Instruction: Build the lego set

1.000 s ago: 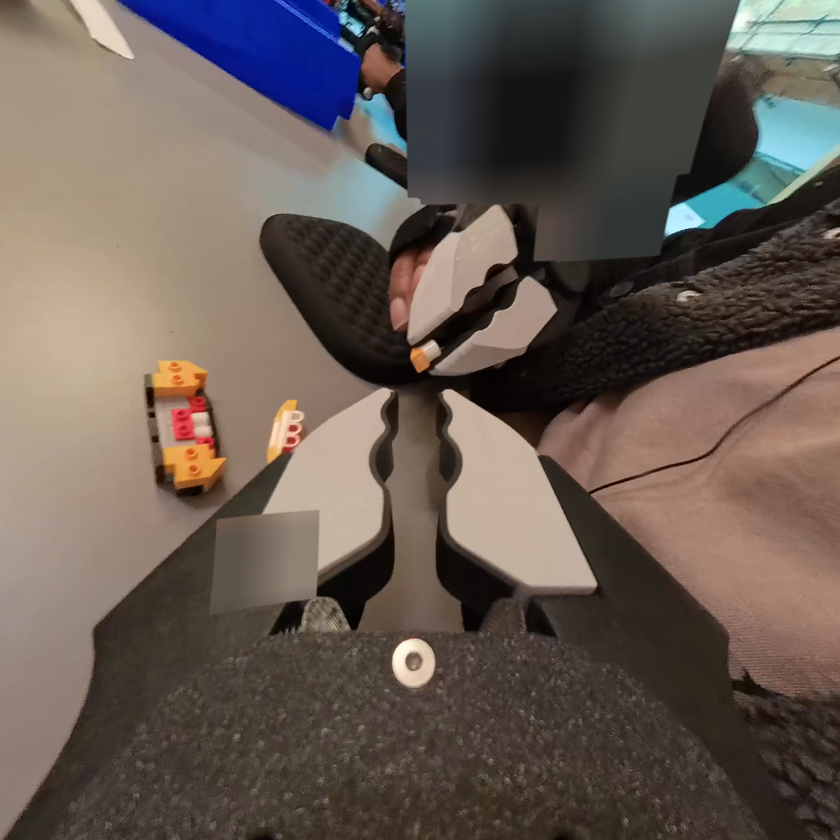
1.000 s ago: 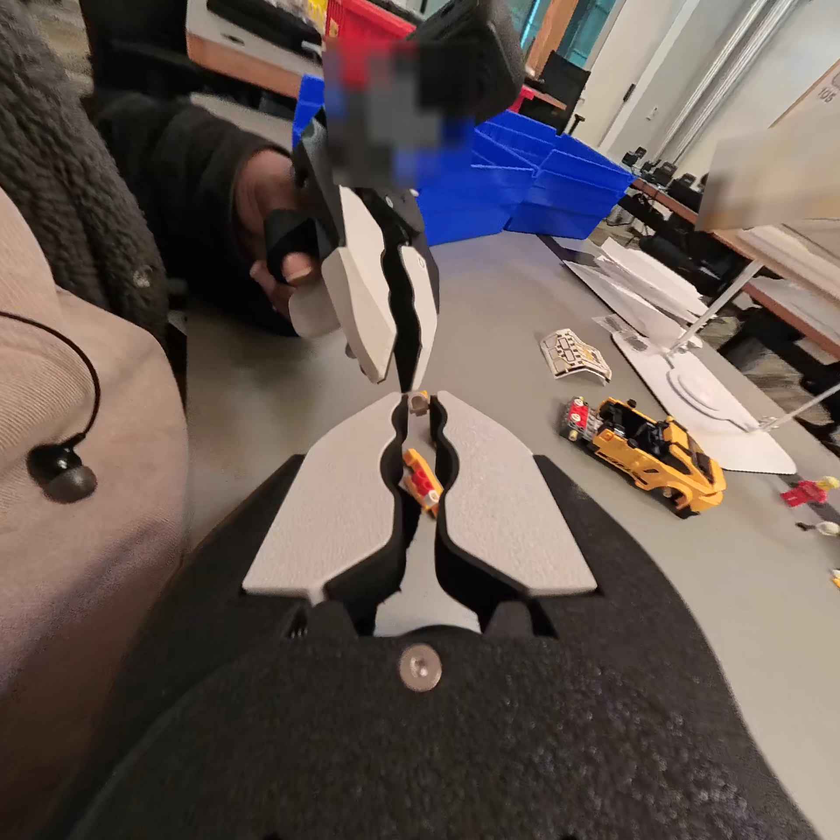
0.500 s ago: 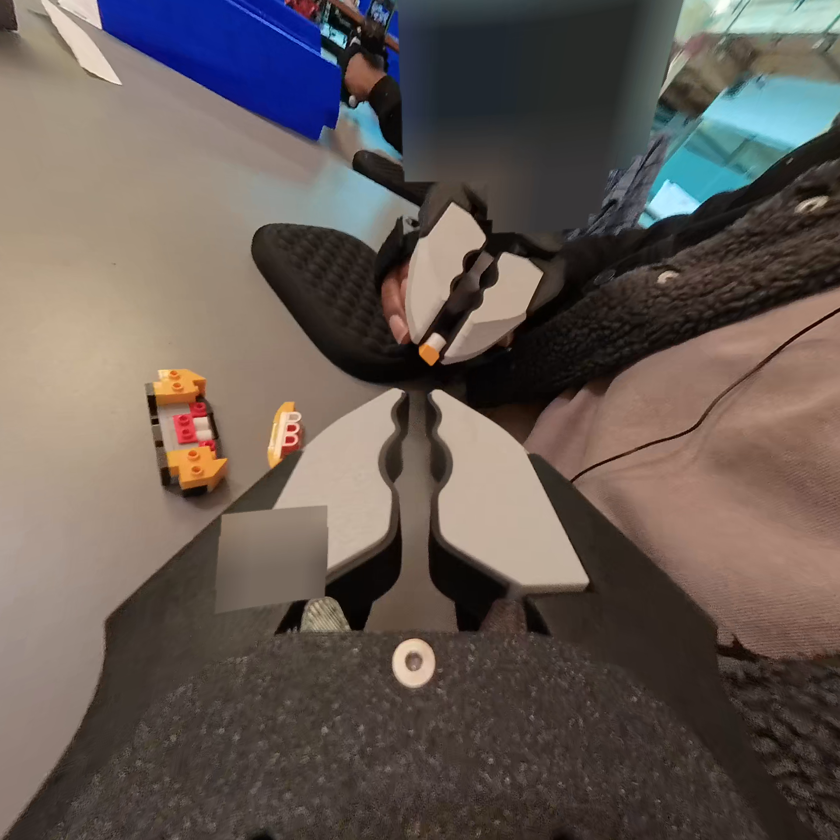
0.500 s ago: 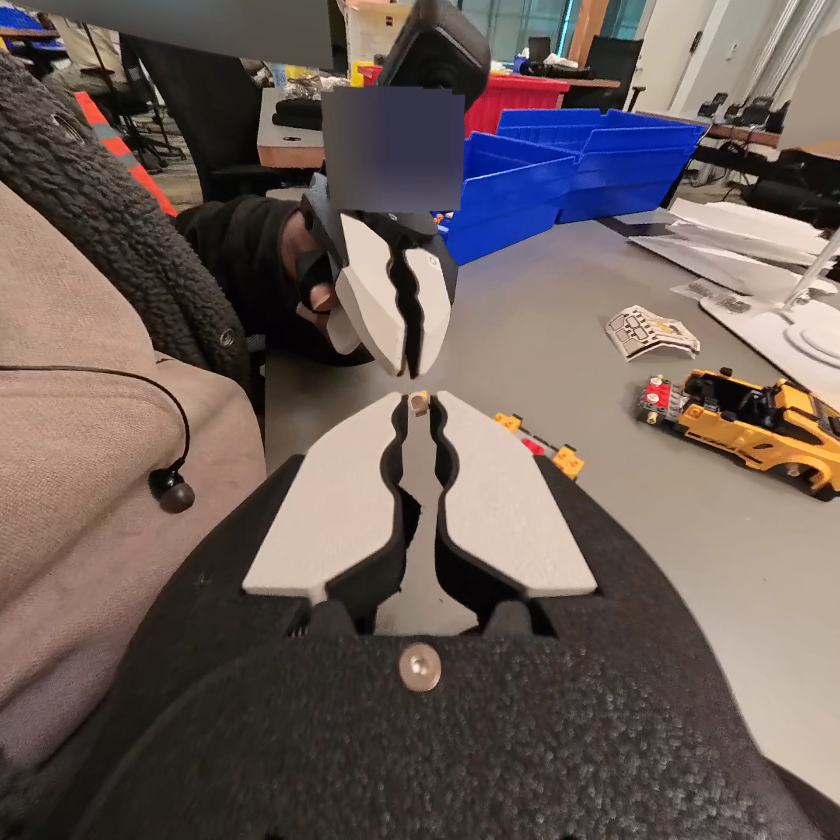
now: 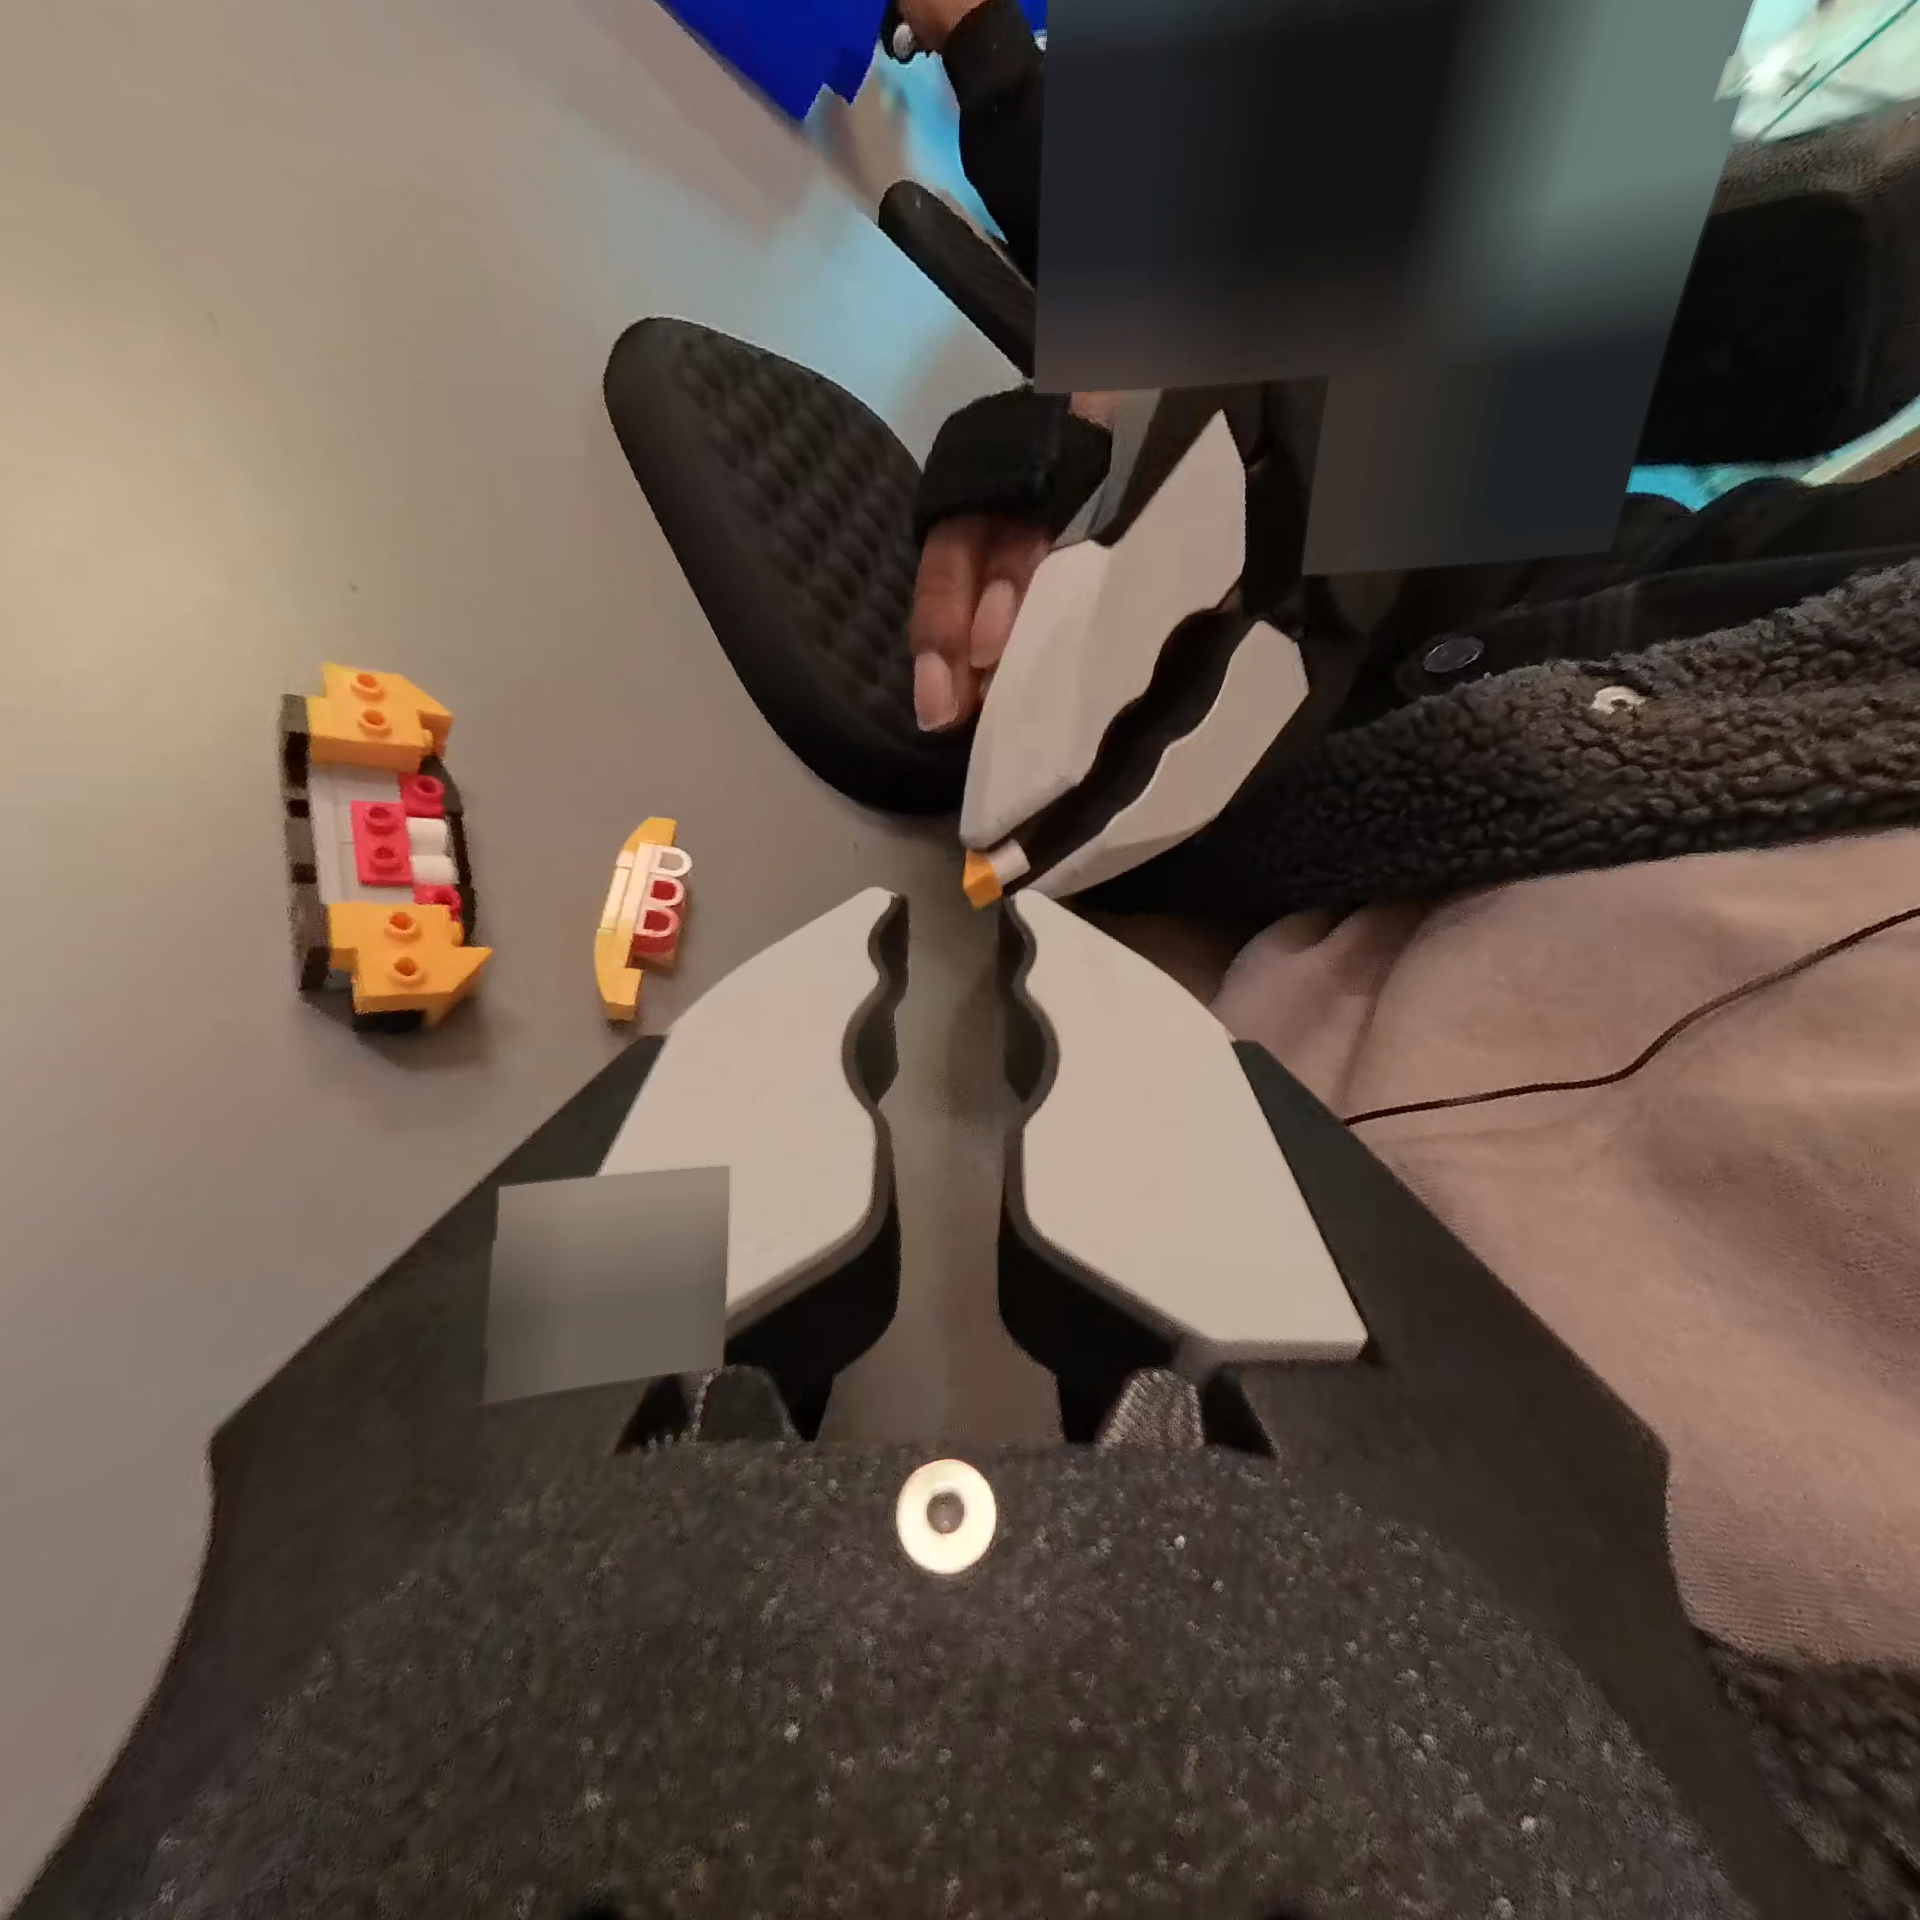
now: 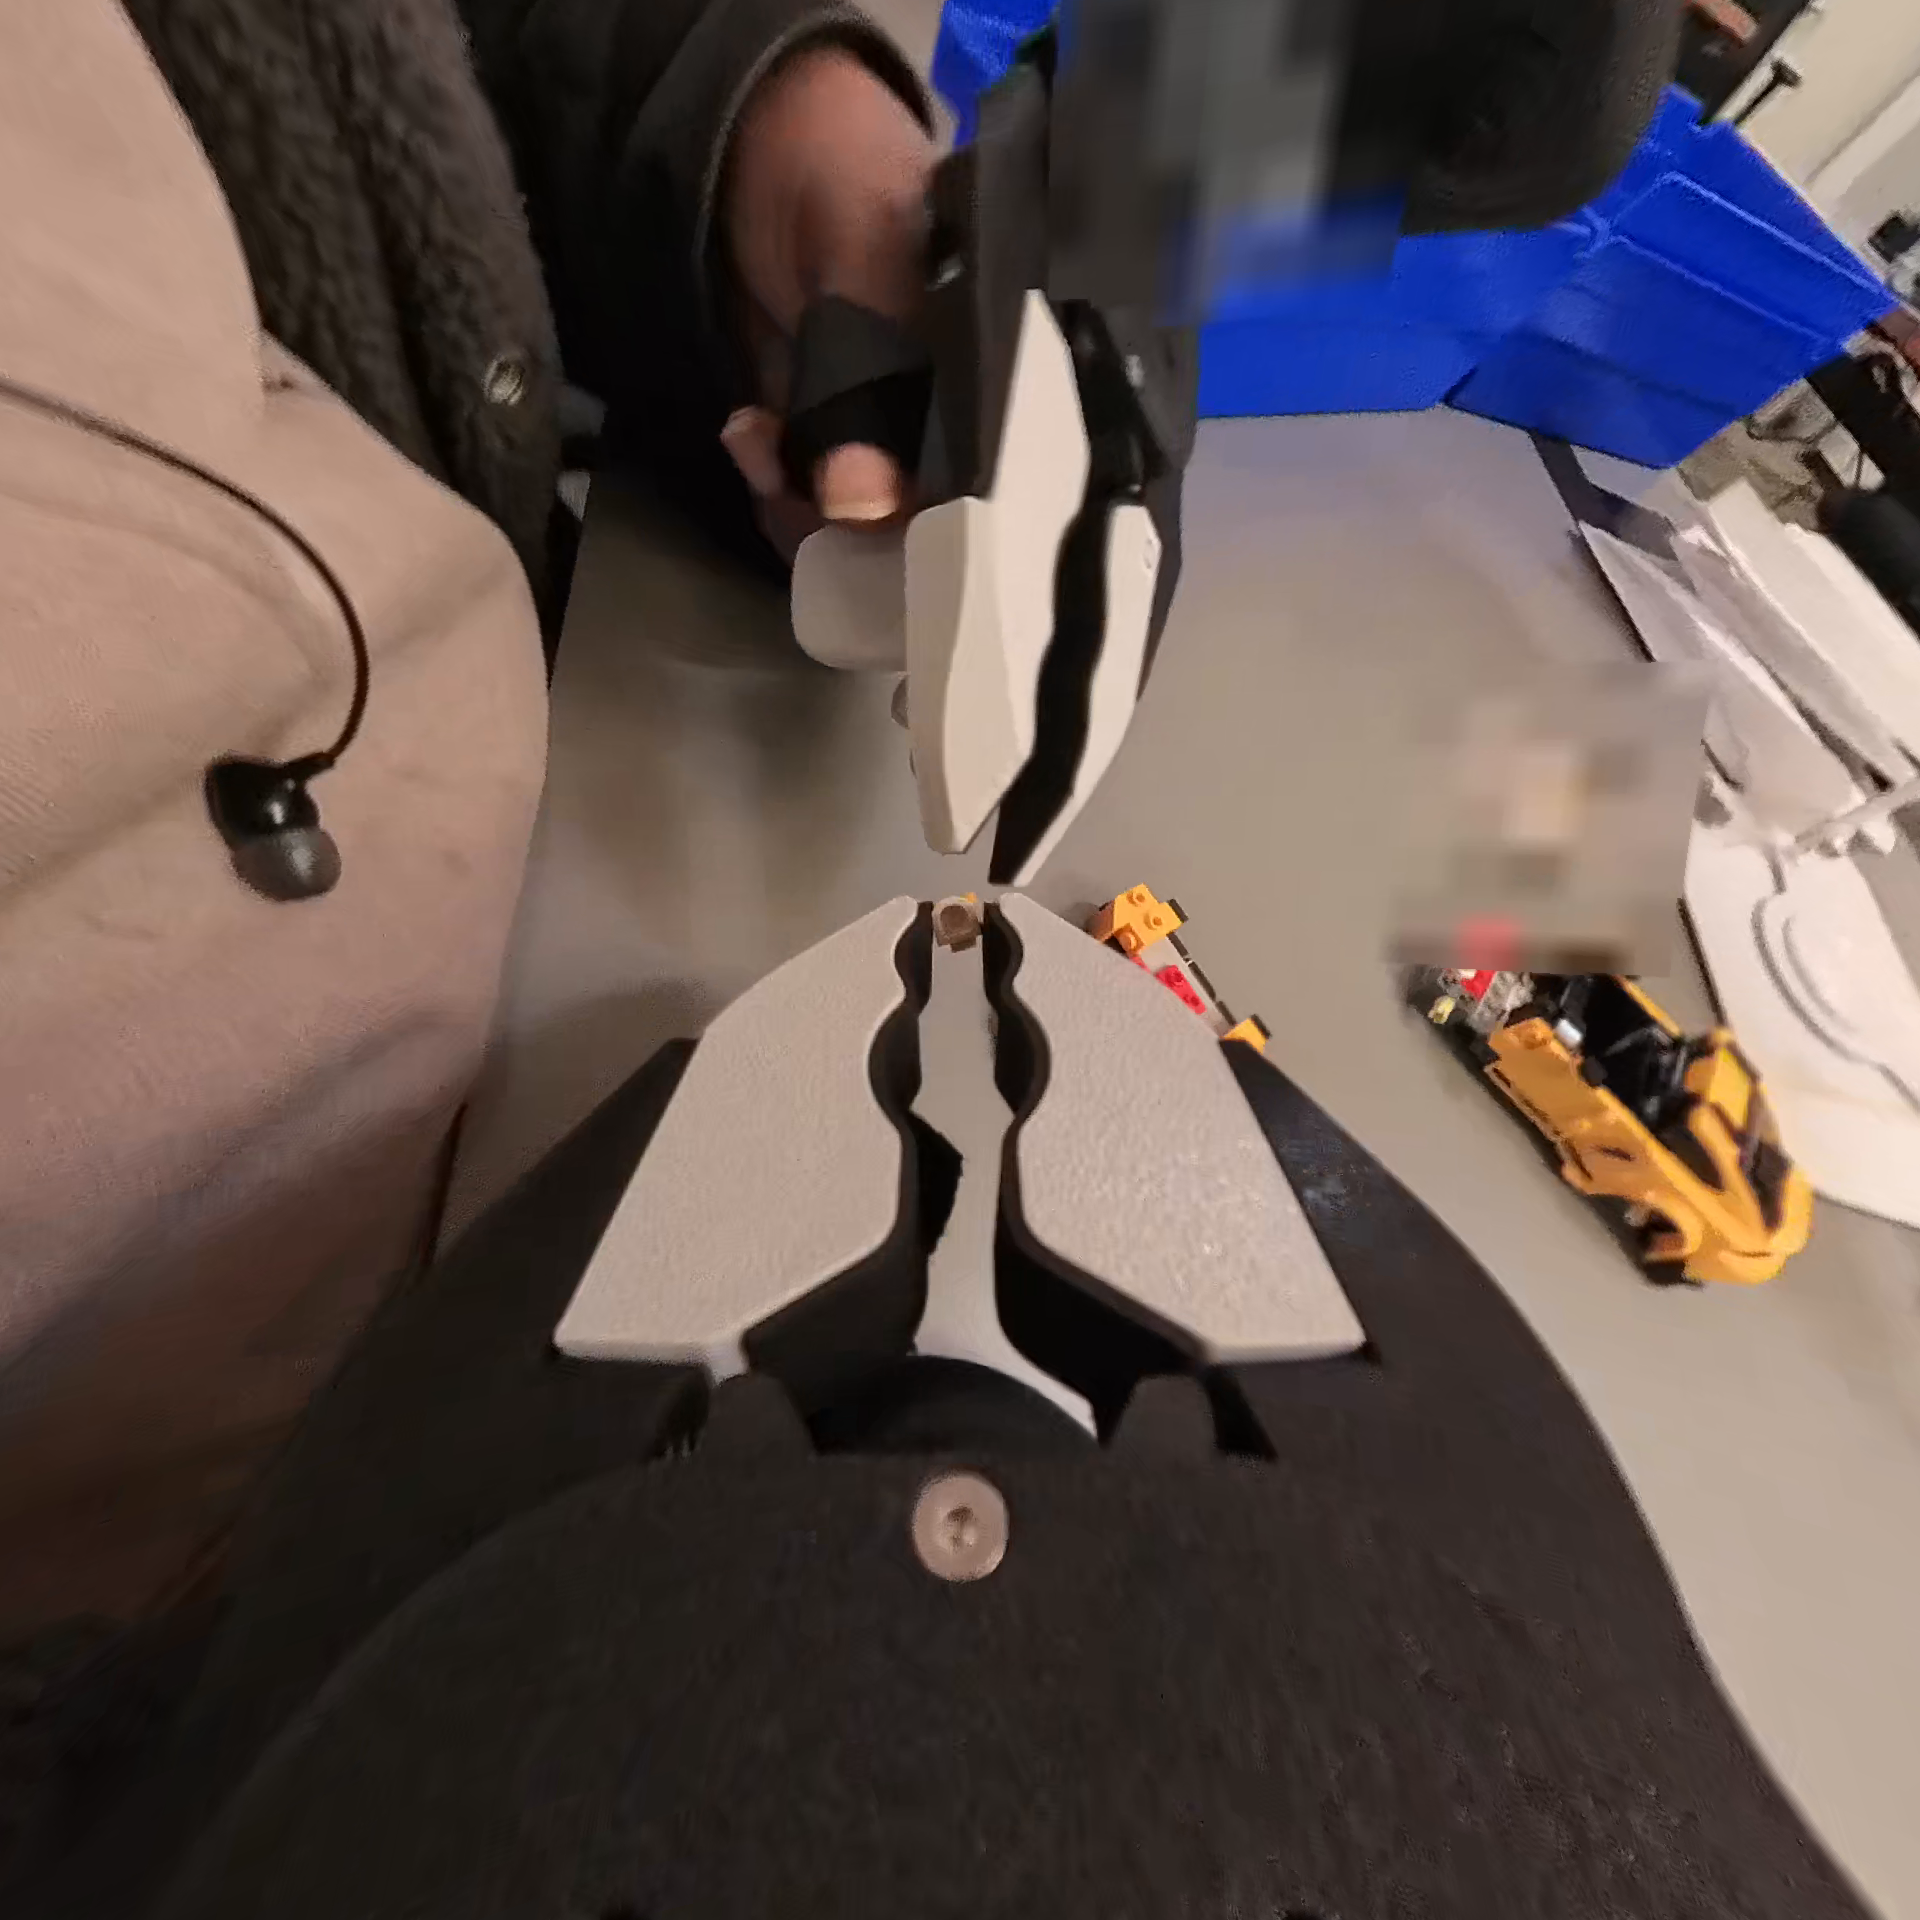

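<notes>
My right gripper (image 6: 954, 912) is shut on a tiny orange-and-white Lego piece (image 6: 953, 925) at its fingertips. In the left wrist view that gripper (image 5: 1006, 864) comes in from the upper right, and the piece (image 5: 982, 878) sits just above my left gripper's right fingertip. My left gripper (image 5: 954, 909) is slightly open and empty, tip to tip with the right one; it also shows in the right wrist view (image 6: 987, 862). An orange, red, white and black sub-assembly (image 5: 379, 842) and a small orange curved part (image 5: 639, 914) lie on the grey table to the left.
A yellow Lego car (image 6: 1642, 1122) sits on the table at right, with white sheets and a stand (image 6: 1818, 935) beyond it. Blue bins (image 6: 1558, 291) stand at the back. A black chair armrest (image 5: 769, 561) and the person's lap are close by. Both grippers' tips are close together, under 4 cm apart. Left tips and right tips are each some 25 cm from the yellow Lego car (image 6: 1642, 1122).
The right gripper has brought its small piece closer, right up to my left gripper's tips. My left jaws have widened slightly since half a second ago.
</notes>
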Tool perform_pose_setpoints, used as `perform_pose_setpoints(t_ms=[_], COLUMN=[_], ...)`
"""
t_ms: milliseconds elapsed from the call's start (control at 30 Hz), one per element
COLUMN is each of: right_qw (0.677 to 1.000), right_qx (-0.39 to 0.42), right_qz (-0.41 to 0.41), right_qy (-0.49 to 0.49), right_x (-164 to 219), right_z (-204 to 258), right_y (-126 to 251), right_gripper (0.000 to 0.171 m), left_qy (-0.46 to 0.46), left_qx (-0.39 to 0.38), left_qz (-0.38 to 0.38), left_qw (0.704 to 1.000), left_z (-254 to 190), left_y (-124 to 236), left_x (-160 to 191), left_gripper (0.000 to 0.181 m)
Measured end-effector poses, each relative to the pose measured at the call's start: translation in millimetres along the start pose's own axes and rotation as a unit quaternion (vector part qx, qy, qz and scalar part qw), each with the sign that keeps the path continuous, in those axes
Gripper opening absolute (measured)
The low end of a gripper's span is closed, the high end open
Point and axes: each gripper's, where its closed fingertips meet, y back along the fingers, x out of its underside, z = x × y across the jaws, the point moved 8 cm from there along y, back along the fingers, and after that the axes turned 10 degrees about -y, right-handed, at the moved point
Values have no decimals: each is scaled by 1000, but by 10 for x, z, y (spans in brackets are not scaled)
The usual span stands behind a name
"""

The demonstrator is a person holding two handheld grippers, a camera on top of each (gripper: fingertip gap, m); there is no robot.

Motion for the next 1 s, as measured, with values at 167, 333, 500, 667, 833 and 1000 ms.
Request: perform_pose_setpoints(t_ms=[167,333,500,667,833,1000], right_qw=[996,996,999,994,988,983], right_qx=[-27,-23,19,78,130,153], right_qz=[34,29,-40,-71,-75,-73], right_qy=[76,84,24,-4,-35,-74], right_x=[-40,-66,-132,-162,-180,-200], right_z=[20,2,-31,-41,-117,-184], right_y=[-55,-72,-5,41,0,-45], right_gripper=[9,9,9,9,9,8], left_qy=[34,26,31,46,55,43], left_qx=[31,50,74,52,19,-12], left_qz=[8,4,-64,-133,-158,-155], left_qw=[999,998,995,989,986,987], left_z=[4,-32,-57,-65,6,70], left_y=[-62,-66,-4,18,50,96], left_x=[34,43,-22,-92,-168,-234], left_gripper=[18,16,16,13,12,9])
